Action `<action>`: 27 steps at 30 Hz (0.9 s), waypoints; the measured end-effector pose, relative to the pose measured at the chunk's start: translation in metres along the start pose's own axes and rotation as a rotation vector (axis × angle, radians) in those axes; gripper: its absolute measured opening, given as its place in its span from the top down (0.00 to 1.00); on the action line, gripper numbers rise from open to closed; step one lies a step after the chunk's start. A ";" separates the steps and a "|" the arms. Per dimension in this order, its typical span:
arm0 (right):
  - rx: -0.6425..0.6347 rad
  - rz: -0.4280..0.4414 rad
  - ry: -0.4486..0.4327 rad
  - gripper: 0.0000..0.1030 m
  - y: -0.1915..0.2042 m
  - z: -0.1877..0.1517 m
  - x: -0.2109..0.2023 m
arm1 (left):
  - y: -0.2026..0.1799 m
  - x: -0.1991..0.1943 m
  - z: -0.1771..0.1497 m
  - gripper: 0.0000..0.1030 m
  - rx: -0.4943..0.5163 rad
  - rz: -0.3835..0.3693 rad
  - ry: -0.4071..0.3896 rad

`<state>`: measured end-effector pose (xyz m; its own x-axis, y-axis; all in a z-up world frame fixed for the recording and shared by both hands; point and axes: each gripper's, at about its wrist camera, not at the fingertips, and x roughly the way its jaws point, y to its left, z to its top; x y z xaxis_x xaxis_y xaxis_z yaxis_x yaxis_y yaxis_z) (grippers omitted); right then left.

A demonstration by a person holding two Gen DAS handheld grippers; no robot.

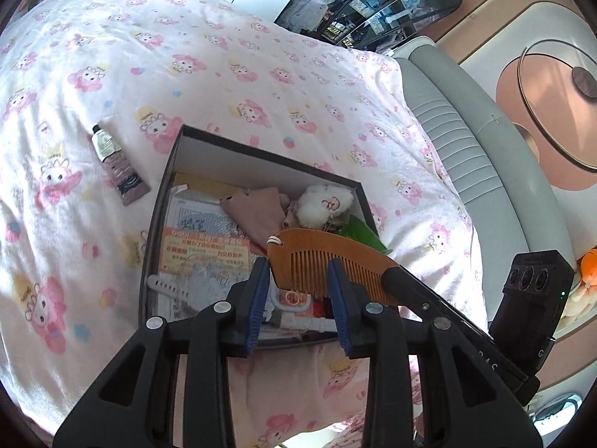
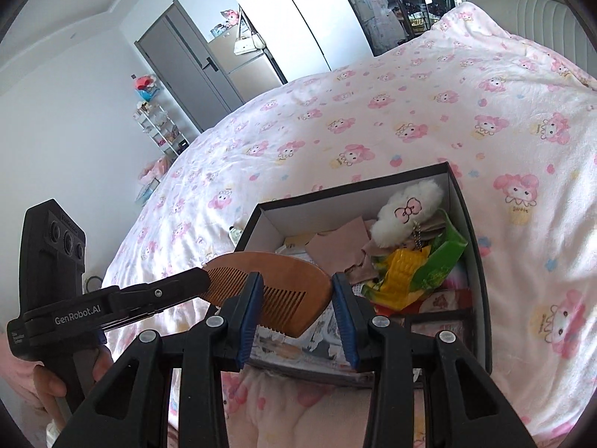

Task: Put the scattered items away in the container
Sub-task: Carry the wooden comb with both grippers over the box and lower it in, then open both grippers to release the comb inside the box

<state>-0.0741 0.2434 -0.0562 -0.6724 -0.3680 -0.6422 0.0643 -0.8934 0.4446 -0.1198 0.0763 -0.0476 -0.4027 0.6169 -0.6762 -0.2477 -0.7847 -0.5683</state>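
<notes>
the wooden comb (image 1: 328, 257) hangs above the near end of the box (image 1: 261, 149), in front of both tools. in the left wrist view the left gripper (image 1: 298, 283) has its blue ribbed pads spread, the comb's looped end beside one pad and its teeth passing behind the other. the right gripper (image 1: 390, 274) meets the comb's far end with its black tip. the right gripper's own view shows its pads apart too. whether either tool pinches the comb cannot be told. the comb is smooth, arched and fine-toothed. the box is dark card with pale inner walls, holding a fluffy white plush (image 1: 324, 201) and papers.
</notes>
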 end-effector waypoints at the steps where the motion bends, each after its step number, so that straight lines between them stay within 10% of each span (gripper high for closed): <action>1: -0.001 -0.002 -0.005 0.66 0.000 0.005 0.002 | -0.003 0.000 0.006 0.70 0.007 -0.008 -0.009; 27: 0.128 -0.248 0.143 0.65 -0.029 -0.034 0.108 | 0.049 0.100 -0.024 0.65 -0.067 0.236 0.235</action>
<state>-0.1236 0.2205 -0.1596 -0.5452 -0.1834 -0.8180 -0.1883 -0.9240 0.3327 -0.1508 0.1006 -0.1545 -0.2256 0.4223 -0.8779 -0.1104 -0.9065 -0.4076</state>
